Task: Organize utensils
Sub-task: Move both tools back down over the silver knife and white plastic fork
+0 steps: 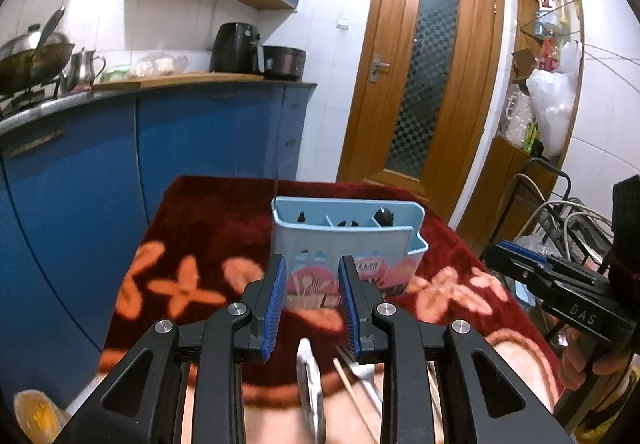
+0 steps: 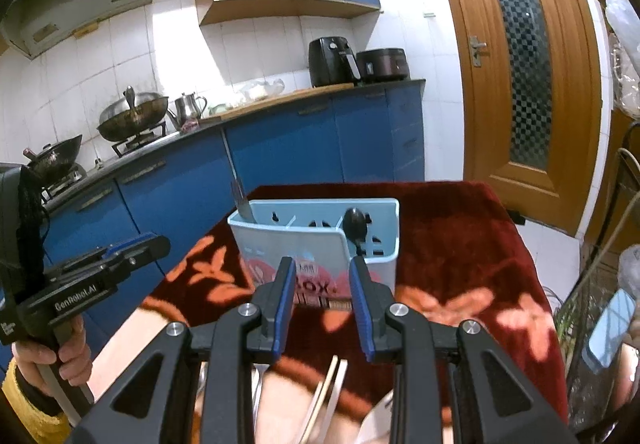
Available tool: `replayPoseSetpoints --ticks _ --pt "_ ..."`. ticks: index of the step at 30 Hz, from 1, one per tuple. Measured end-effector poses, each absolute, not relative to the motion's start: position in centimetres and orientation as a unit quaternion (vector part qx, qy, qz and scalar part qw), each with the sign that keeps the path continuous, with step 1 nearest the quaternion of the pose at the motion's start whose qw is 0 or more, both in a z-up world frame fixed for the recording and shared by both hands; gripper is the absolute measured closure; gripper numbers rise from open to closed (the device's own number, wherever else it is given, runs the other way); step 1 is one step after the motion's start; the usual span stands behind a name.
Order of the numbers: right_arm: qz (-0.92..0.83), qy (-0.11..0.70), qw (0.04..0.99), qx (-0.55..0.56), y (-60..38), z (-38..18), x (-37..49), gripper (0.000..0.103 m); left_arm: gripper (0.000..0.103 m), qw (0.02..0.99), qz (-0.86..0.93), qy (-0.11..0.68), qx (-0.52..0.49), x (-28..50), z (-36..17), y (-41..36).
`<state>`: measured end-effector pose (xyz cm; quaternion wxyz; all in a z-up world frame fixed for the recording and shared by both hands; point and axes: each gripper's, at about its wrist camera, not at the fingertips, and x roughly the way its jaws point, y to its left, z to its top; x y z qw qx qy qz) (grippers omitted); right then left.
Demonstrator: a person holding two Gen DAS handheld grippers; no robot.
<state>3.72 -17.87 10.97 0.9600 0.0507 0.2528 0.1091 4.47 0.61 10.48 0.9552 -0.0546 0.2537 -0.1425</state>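
**Utensil holder ahead of both claws**

The light blue utensil holder (image 2: 320, 240) stands upright on the red flowered table (image 2: 460, 244), just ahead of the right claw (image 2: 322, 308) and the left claw (image 1: 313, 304). It has several compartments: a fork (image 2: 240, 200) leans in the far left one, a dark spoon (image 2: 355, 222) stands in a right one. Both claws are released, nothing between the pads. Below them lie chopsticks (image 2: 324, 396) and a metal spoon (image 1: 310, 384).
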Motion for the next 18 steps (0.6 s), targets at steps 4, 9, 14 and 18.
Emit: replayPoseSetpoints --ticks 4,9,14,18 --pt "0.1 0.276 0.955 0.051 -18.0 10.0 2.6 0.073 0.076 0.953 -0.134 0.267 -0.052 3.7 10.1 1.1" --pt "0.077 0.304 0.948 0.054 -18.3 8.8 1.2 0.073 0.076 0.948 -0.116 0.291 -0.046 2.4 9.2 1.6" --pt "0.066 0.35 0.932 0.064 -18.8 7.3 0.7 0.073 0.076 0.937 -0.112 0.328 -0.056 1.6 7.9 1.9" --pt "0.057 0.384 0.918 0.081 -19.6 6.1 0.3 0.073 0.076 0.932 -0.106 0.344 -0.052 1.3 6.9 1.8"
